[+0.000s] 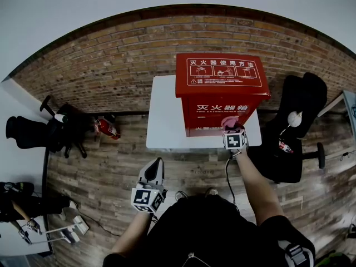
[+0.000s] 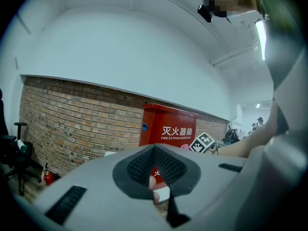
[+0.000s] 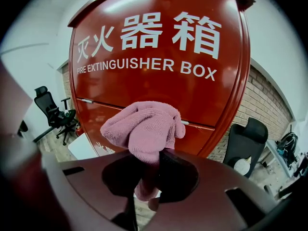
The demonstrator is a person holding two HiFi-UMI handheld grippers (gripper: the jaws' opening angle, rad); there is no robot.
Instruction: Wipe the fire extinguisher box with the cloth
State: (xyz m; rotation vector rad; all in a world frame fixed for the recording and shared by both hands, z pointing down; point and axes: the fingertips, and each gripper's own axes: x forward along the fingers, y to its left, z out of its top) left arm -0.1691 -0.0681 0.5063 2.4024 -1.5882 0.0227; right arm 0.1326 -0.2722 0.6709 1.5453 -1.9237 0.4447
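The red metal fire extinguisher box [image 1: 222, 85] stands on a small white table [image 1: 164, 115] against a brown brick wall [image 1: 111, 65]. Its front bears large white characters, "灭火器箱", with "FIRE EXTINGUISHER BOX" beneath them. Its sloping top carries a white-framed panel headed "灭火器使用方法" over a row of pictograms. The finer print there is too small to read.

A bunched pink terry cloth [image 3: 144, 129] is up against the lower front of the box, across the horizontal seam and its small metal handle. The right gripper [image 1: 231, 128] has its jaws clenched on the cloth's lower end, and the wad bulges out above them. This gripper's marker cube faces up at the table's near edge.

The left gripper [image 1: 156, 166] hangs low and well apart from the table, over the wood-plank floor [image 1: 100, 166]. Its jaws are pressed together with nothing between them, pointing toward the box.

A black office chair [image 1: 297, 127] stands just right of the table. Another black chair [image 1: 55, 129] and a small red fire extinguisher [image 1: 105, 127] sit on the floor by the wall to the left.
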